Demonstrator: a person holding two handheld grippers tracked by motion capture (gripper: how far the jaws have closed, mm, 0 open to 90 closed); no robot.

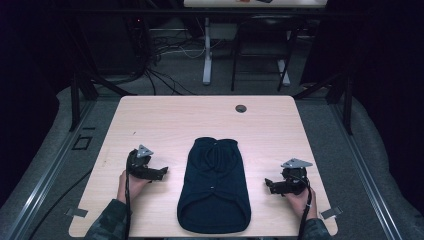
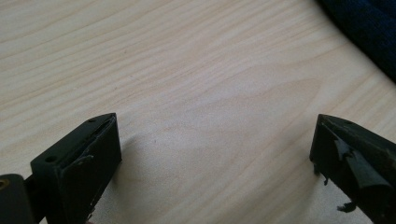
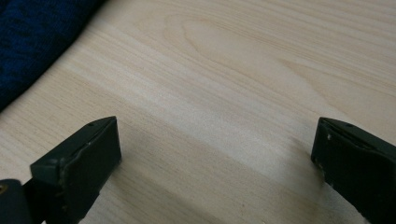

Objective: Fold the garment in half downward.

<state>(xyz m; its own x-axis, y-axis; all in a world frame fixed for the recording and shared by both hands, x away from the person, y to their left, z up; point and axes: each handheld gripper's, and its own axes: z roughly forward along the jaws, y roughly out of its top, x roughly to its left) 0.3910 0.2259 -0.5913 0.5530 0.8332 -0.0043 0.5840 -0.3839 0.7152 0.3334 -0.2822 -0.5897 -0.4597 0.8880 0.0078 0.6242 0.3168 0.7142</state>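
Flanking dark garment (image 1: 214,187), hand-held grippers apart

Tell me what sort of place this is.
Probably a lab or workshop set up for recording handling work: a bare wooden table ringed by dark frame rails, loose cables on the carpet behind, and a dark blue garment laid flat between two hand-held grippers.
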